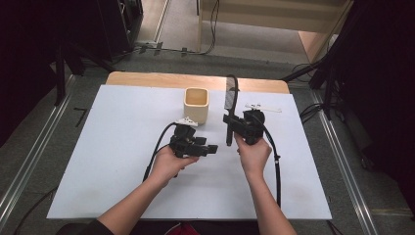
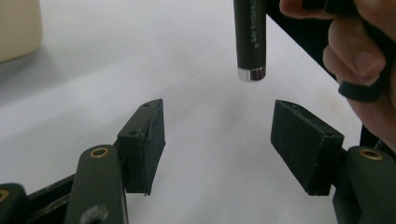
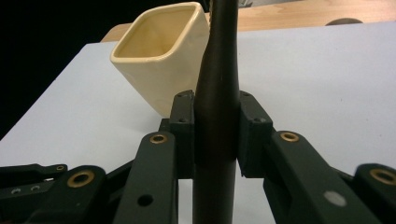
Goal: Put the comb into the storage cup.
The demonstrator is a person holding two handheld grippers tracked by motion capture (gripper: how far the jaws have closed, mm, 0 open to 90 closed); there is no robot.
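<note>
While seen from the high view: right gripper (image 1: 243, 128) clamps a dark brush (image 1: 230, 105) upright, bristles up, beside the cream cup (image 1: 196, 105) on the desk (image 1: 112, 147), likely for loading.
Left gripper view: left gripper (image 2: 217, 140), jaws spread and empty, faces the handle's end, seemingly ready to receive it.
Right gripper view: pads (image 3: 184, 123) squeeze the handle mid-length, steadying it.

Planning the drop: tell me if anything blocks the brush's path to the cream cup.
Nothing visible does. The right gripper holds the dark brush upright, just right of the cream cup; bare table lies between. The left gripper waits open, nearer the person.
</note>
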